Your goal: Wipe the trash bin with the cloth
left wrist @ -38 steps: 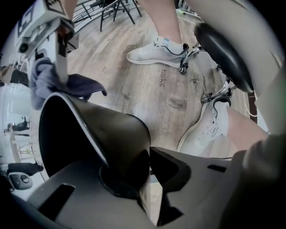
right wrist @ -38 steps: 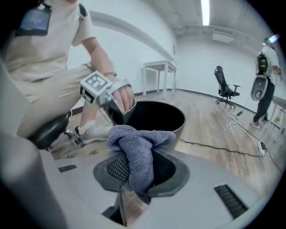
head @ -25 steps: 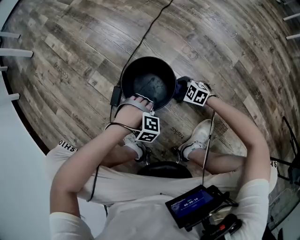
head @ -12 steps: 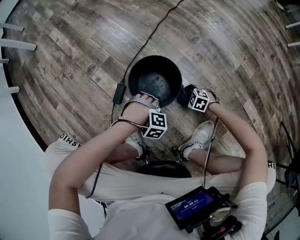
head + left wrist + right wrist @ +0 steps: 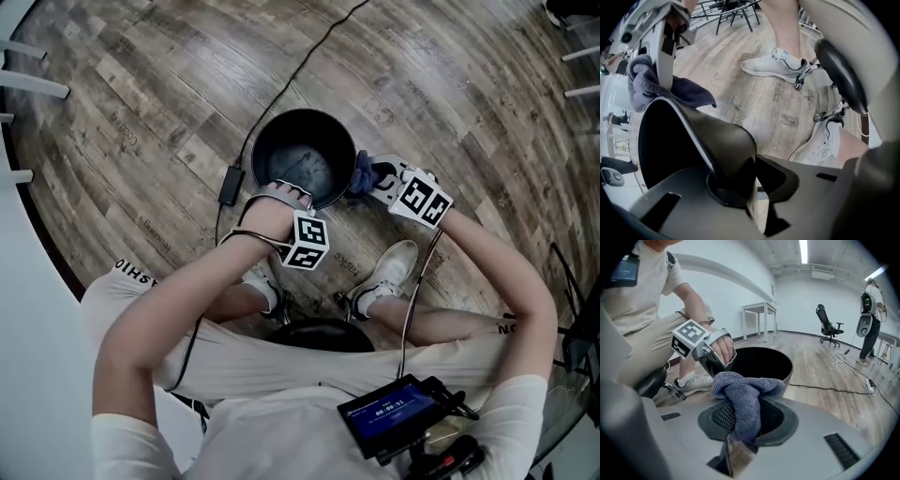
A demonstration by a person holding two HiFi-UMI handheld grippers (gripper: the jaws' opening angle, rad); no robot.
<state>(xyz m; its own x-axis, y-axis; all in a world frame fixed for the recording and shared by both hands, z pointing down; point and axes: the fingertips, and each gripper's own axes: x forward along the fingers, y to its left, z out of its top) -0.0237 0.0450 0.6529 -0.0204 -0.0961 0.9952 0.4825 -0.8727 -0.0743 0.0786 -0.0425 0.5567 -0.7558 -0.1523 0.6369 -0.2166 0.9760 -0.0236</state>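
One black trash bin (image 5: 281,150) stands on the wooden floor (image 5: 141,94) at the upper centre of the head view. We pinch its near rim with the left hand-held gripper (image 5: 286,194), whose jaws have just been closing on that rim. Our right hand-held gripper (image 5: 372,180) is clamped on the blue-grey cloth (image 5: 361,172), bunched just right of the bin's rim.
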